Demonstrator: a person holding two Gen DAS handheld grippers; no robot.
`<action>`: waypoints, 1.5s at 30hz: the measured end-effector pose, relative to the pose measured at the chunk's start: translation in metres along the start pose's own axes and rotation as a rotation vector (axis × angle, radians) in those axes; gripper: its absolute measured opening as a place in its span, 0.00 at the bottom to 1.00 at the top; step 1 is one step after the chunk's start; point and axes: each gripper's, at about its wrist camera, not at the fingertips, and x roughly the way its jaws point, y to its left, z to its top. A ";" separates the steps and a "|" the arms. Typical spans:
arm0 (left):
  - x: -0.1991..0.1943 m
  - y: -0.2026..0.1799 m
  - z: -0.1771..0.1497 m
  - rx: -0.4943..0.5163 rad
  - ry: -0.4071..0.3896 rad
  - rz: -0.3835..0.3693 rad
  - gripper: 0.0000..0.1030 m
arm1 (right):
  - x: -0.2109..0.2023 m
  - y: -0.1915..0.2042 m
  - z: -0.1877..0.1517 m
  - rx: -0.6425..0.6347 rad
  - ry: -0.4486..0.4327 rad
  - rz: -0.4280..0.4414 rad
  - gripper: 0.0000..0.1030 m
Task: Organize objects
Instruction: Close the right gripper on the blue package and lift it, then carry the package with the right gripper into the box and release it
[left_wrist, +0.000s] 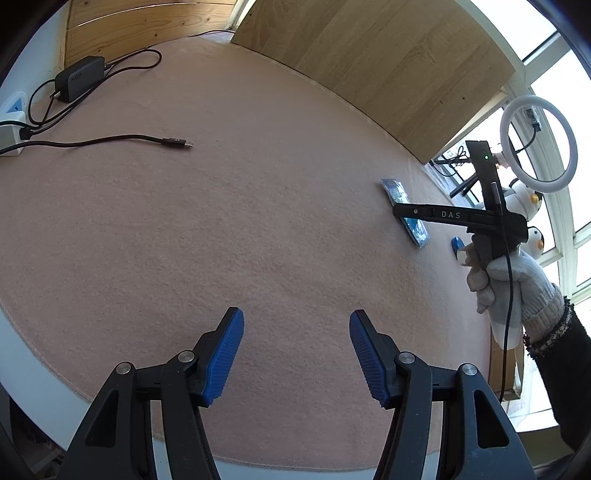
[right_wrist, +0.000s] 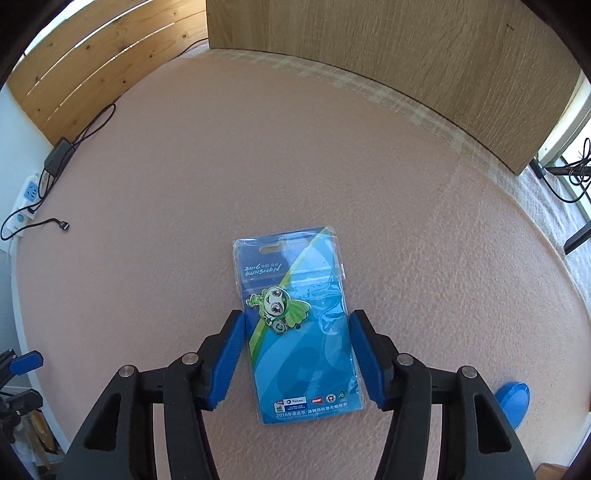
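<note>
Between the spread blue pads of the right gripper (right_wrist: 296, 356), a flat blue packet (right_wrist: 295, 325) with a green cartoon pin is seen lying on the pink felt mat (right_wrist: 332, 166), its top reaching toward 12 o'clock and its long edges just inside the pads, though contact cannot be judged. Only the left wrist view shows the gloved hand (left_wrist: 506, 291) holding that tool at 3 o'clock, while the left gripper (left_wrist: 296, 356) is held wide open over bare mat, nothing gripped.
</note>
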 end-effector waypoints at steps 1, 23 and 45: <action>0.002 -0.002 0.000 0.003 0.002 -0.002 0.61 | -0.001 0.002 -0.004 0.003 -0.001 -0.005 0.52; 0.038 -0.098 0.012 0.217 0.079 -0.110 0.62 | -0.119 -0.060 -0.154 0.356 -0.214 -0.046 0.52; 0.099 -0.239 0.001 0.490 0.204 -0.233 0.61 | -0.196 -0.168 -0.305 0.751 -0.260 -0.327 0.52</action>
